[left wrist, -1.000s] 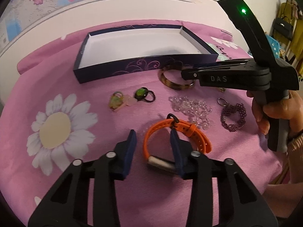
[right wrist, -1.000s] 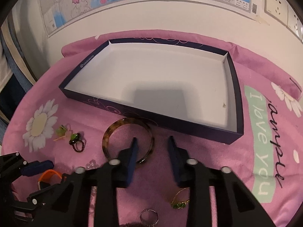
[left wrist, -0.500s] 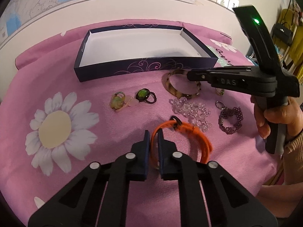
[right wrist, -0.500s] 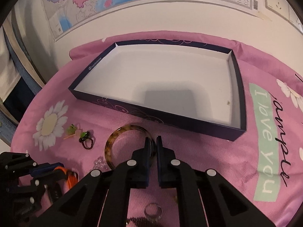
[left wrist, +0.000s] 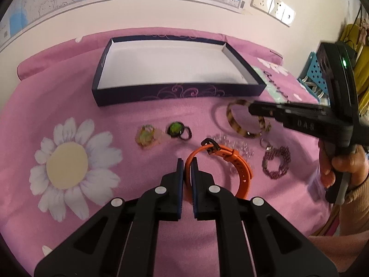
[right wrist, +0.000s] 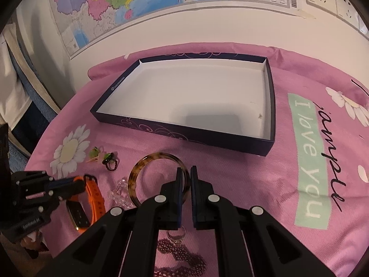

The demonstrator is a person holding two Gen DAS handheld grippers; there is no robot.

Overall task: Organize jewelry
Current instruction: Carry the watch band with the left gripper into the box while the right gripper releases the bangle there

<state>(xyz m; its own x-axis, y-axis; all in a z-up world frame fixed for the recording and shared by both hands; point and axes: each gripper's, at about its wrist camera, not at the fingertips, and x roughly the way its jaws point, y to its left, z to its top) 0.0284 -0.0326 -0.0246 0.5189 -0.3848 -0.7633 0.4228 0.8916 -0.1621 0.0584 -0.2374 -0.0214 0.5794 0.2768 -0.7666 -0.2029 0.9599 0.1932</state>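
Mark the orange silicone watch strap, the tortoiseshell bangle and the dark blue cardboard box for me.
orange silicone watch strap (left wrist: 239, 161): left wrist view, on the band's right curve.
tortoiseshell bangle (right wrist: 159, 155): right wrist view, on its far arc.
dark blue cardboard box (right wrist: 184, 135): right wrist view, on the near outer wall.

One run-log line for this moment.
left gripper: shut on orange band | right gripper: shut on tortoiseshell bangle | box: holds no jewelry

We held two grippers, both angled downward: left gripper (left wrist: 187, 161) clamped on a band; right gripper (right wrist: 187, 170) clamped on a bangle.
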